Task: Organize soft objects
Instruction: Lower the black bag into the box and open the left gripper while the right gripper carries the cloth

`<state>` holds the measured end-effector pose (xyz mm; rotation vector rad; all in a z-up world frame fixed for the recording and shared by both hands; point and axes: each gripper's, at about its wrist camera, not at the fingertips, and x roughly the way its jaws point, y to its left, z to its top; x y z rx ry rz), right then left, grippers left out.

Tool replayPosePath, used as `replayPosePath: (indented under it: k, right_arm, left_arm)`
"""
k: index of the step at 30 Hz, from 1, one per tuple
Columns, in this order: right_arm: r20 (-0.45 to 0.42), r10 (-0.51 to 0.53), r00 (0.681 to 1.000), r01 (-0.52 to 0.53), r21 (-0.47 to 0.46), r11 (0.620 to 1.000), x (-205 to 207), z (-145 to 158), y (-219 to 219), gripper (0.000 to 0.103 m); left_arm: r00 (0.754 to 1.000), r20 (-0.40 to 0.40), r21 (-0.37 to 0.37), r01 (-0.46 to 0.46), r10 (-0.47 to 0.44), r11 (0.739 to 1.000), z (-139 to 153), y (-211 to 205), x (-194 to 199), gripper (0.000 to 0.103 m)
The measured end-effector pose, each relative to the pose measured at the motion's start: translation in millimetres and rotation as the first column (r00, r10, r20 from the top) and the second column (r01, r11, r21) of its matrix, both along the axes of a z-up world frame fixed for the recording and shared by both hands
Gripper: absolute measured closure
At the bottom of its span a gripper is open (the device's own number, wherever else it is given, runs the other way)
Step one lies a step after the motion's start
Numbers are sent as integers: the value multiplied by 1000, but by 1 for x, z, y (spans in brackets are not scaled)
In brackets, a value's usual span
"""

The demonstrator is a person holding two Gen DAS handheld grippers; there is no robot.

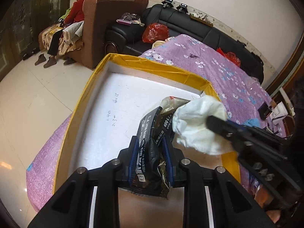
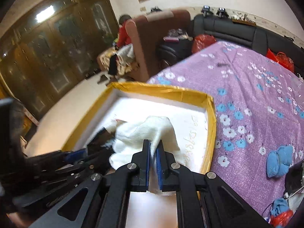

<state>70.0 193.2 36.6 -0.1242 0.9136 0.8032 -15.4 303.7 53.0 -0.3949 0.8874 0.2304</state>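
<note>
My left gripper is shut on a black printed packet and holds it over a white foam box with a yellow taped rim. My right gripper is shut on a white cloth and holds it over the same box, just right of the packet. In the left wrist view the cloth touches the packet's upper right, with the right gripper behind it. A blue knitted cloth lies on the purple floral sheet to the right of the box.
The box sits at the bed's near left corner, by the tiled floor. A black sofa with red bags and a brown armchair with a seated person stand behind. Cables and small items lie at the bed's right edge.
</note>
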Motion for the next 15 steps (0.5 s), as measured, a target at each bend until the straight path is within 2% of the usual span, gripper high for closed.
replayPosePath:
  k: [5,7,15]
  right_arm:
    - [-7,-8,1000,8,-59,998,2,-3,2,94]
    - [-7,-11,1000,11,-61,998,0,1,0,94]
    - [130,-33,991,30,24,999,-41,64,-32,94]
  left_arm:
    - [1000,5,-47,4,-4,999,0,5,2,65]
    - [1000,12,-54,-3,4,999,3,7,-2,64]
    - [994,109,-35,13,-9,999,45,-11,-34,64]
